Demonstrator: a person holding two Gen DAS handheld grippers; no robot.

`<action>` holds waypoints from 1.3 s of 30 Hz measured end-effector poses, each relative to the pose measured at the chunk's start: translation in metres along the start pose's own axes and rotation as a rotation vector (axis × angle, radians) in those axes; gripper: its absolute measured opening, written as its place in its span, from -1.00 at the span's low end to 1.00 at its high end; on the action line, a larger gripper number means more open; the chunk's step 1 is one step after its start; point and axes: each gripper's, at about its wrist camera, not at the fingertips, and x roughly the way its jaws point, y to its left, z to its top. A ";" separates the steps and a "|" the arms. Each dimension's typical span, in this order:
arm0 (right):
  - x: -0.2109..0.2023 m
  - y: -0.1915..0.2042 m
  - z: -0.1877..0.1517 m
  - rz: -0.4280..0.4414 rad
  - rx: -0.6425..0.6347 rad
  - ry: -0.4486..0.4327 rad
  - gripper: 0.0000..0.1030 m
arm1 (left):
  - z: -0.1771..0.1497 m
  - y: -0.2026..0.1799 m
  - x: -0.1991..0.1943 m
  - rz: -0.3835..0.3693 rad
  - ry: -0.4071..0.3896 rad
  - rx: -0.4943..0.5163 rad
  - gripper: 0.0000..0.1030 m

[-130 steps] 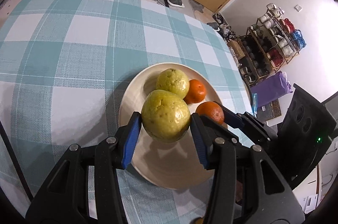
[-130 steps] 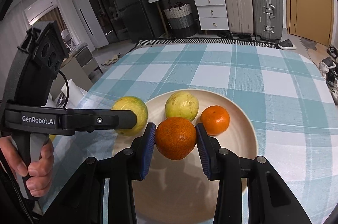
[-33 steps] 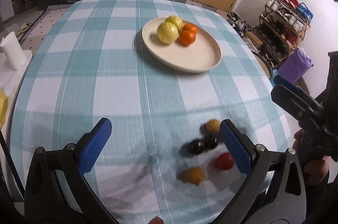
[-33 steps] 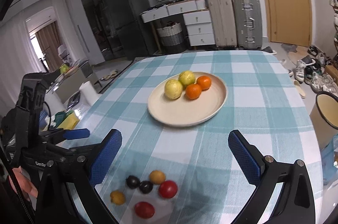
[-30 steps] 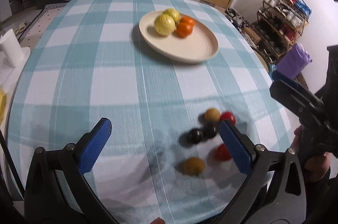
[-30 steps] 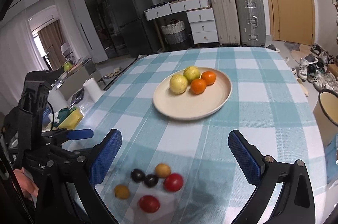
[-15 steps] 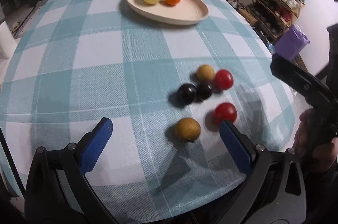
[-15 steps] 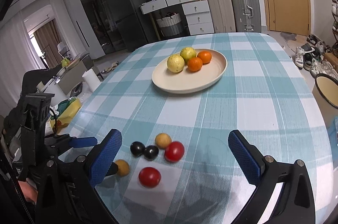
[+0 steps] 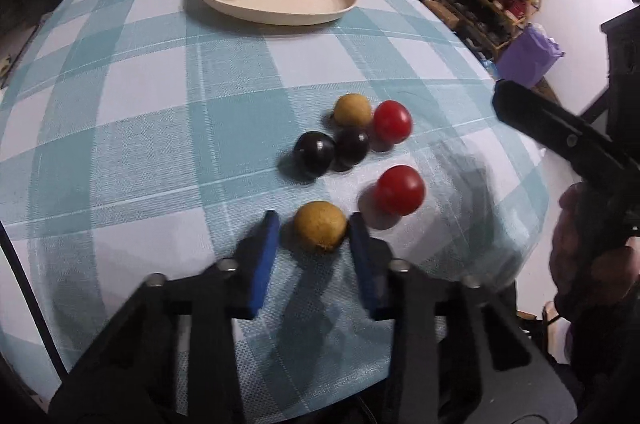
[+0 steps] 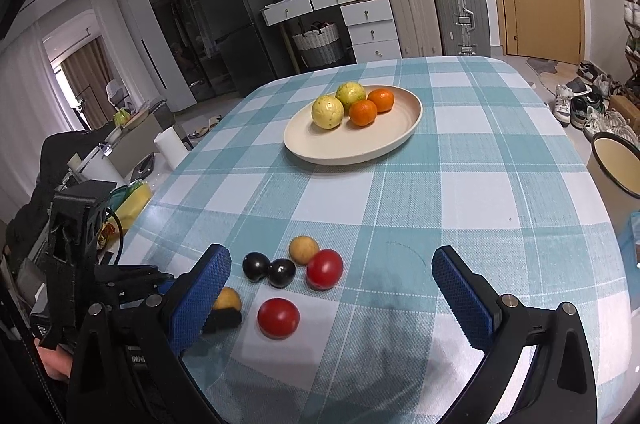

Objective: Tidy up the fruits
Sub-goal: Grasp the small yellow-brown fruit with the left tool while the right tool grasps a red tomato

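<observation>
Several small fruits lie loose near the table's front edge: two tan, two black, two red. My left gripper (image 9: 313, 218) is low over the nearest tan fruit (image 9: 320, 226), which sits between its blue pads. The jaws are closing; the right pad is at the fruit's skin and a thin gap shows on the left. In the right wrist view this tan fruit (image 10: 228, 298) is half hidden behind my own left finger. My right gripper (image 10: 331, 256) stands wide open above the red fruit (image 10: 325, 268), holding nothing. The cream plate (image 10: 352, 143) farther back holds two yellow-green fruits and two oranges.
A teal-and-white checked cloth (image 9: 140, 111) covers the table, whose edge runs just below the loose fruits. A person's hand (image 9: 576, 256) holds the right gripper's handle at the right. Suitcases, drawers and a fridge stand beyond the table, and a shoe rack stands to the right.
My left gripper's jaws have gone from wide open to nearly closed around the nearest tan fruit, and it has sunk toward the table. The right gripper has hardly moved and stays open.
</observation>
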 end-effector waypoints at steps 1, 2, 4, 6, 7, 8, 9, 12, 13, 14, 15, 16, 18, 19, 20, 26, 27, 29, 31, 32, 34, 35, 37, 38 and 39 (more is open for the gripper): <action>0.000 -0.001 -0.001 0.003 0.005 0.004 0.99 | 0.000 0.000 0.000 -0.008 0.001 0.001 -0.51; 0.001 -0.001 -0.003 0.005 0.008 0.007 0.99 | -0.001 -0.001 -0.001 -0.017 -0.001 0.006 -0.51; 0.001 -0.002 -0.006 0.013 0.014 0.019 0.99 | -0.002 -0.001 -0.002 -0.031 -0.003 0.007 -0.51; 0.001 -0.001 -0.010 0.020 0.016 0.023 0.99 | -0.001 0.002 -0.004 -0.034 -0.009 -0.002 -0.51; 0.001 0.000 -0.011 0.022 0.017 0.025 0.99 | -0.001 0.003 -0.005 -0.032 -0.014 -0.008 -0.51; 0.002 0.000 -0.012 0.024 0.019 0.030 0.99 | 0.000 0.005 -0.007 -0.032 -0.019 -0.014 -0.51; 0.003 0.001 -0.015 0.024 0.021 0.039 0.99 | 0.000 0.006 -0.009 -0.032 -0.024 -0.019 -0.51; 0.006 0.003 -0.020 0.028 0.019 0.054 0.99 | 0.001 0.010 -0.015 -0.023 -0.038 -0.027 -0.51; 0.007 0.003 -0.022 0.029 0.017 0.058 0.99 | 0.002 0.011 -0.017 -0.019 -0.044 -0.031 -0.51; 0.008 0.004 -0.024 0.029 0.016 0.062 0.99 | 0.003 0.012 -0.020 -0.015 -0.048 -0.033 -0.51; 0.010 0.005 -0.025 0.028 0.013 0.065 0.99 | 0.003 0.013 -0.022 -0.010 -0.054 -0.036 -0.51; 0.011 0.006 -0.026 0.026 0.012 0.067 0.99 | 0.004 0.014 -0.025 0.003 -0.061 -0.040 -0.51; 0.012 0.007 -0.027 0.025 0.011 0.072 0.99 | 0.005 0.016 -0.030 0.024 -0.072 -0.044 -0.51; 0.012 0.008 -0.027 0.025 0.010 0.073 0.99 | 0.005 0.018 -0.033 0.027 -0.079 -0.045 -0.51; 0.012 0.008 -0.028 0.025 0.008 0.074 0.99 | 0.006 0.019 -0.035 0.033 -0.085 -0.047 -0.51; 0.019 0.017 -0.032 0.019 -0.015 0.090 0.99 | 0.008 0.028 -0.046 0.057 -0.107 -0.066 -0.50; 0.019 0.018 -0.033 0.021 -0.018 0.092 0.99 | 0.008 0.029 -0.047 0.059 -0.107 -0.067 -0.50; 0.022 0.021 -0.034 0.025 -0.029 0.095 0.99 | 0.008 0.032 -0.047 0.062 -0.106 -0.074 -0.50; 0.023 0.026 -0.036 0.030 -0.047 0.094 0.99 | 0.008 0.033 -0.048 0.066 -0.105 -0.075 -0.50; 0.024 0.028 -0.037 0.031 -0.058 0.093 0.99 | 0.008 0.033 -0.047 0.067 -0.104 -0.076 -0.50; 0.026 0.032 -0.039 0.034 -0.078 0.095 0.99 | 0.008 0.033 -0.047 0.066 -0.102 -0.077 -0.50; 0.027 0.033 -0.040 0.036 -0.085 0.099 0.99 | 0.008 0.033 -0.047 0.066 -0.102 -0.076 -0.50; 0.030 0.036 -0.041 0.043 -0.094 0.103 0.98 | 0.008 0.034 -0.047 0.066 -0.102 -0.077 -0.50; 0.031 0.036 -0.042 0.044 -0.096 0.101 0.96 | 0.008 0.033 -0.047 0.065 -0.102 -0.077 -0.50; 0.031 0.037 -0.042 0.046 -0.098 0.098 0.93 | 0.008 0.033 -0.046 0.065 -0.101 -0.076 -0.50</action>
